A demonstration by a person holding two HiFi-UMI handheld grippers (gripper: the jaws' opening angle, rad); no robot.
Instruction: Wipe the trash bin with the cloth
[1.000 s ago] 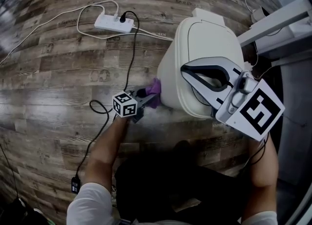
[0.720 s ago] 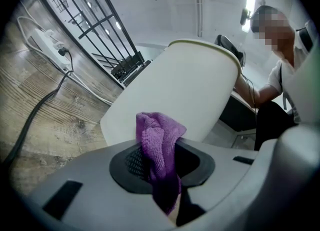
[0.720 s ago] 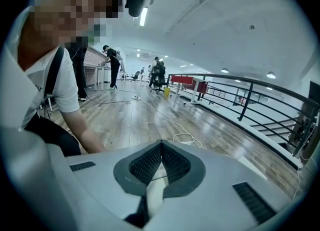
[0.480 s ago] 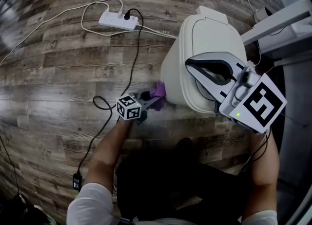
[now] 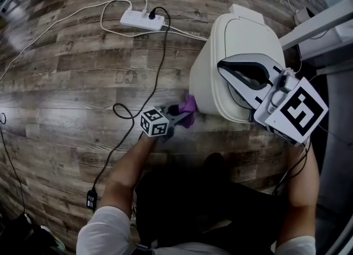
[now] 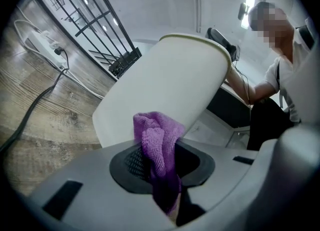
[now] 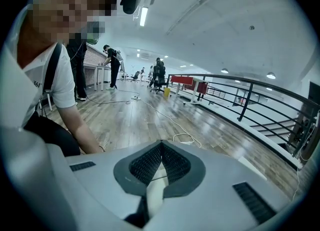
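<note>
The white trash bin (image 5: 242, 38) stands on the wood floor at the right, and in the left gripper view the trash bin (image 6: 165, 75) leans. My left gripper (image 5: 185, 113) is shut on a purple cloth (image 5: 190, 104) and holds it against the bin's lower left side. The cloth (image 6: 156, 137) bunches out between the left gripper's (image 6: 160, 162) pads. My right gripper (image 5: 225, 69) lies across the bin's top. In its own view the right gripper (image 7: 159, 162) is shut, with a cream strip of the bin's colour pinched between the pads.
A white power strip (image 5: 142, 20) with white leads lies on the floor at the back. A black cable (image 5: 157, 74) runs from it toward me, down to a black adapter (image 5: 91, 198). A white frame (image 5: 320, 19) stands right of the bin. A railing (image 6: 100, 20) stands behind the bin.
My left gripper has slid the cloth a little toward me along the bin's side. The right gripper keeps its place on the bin's top.
</note>
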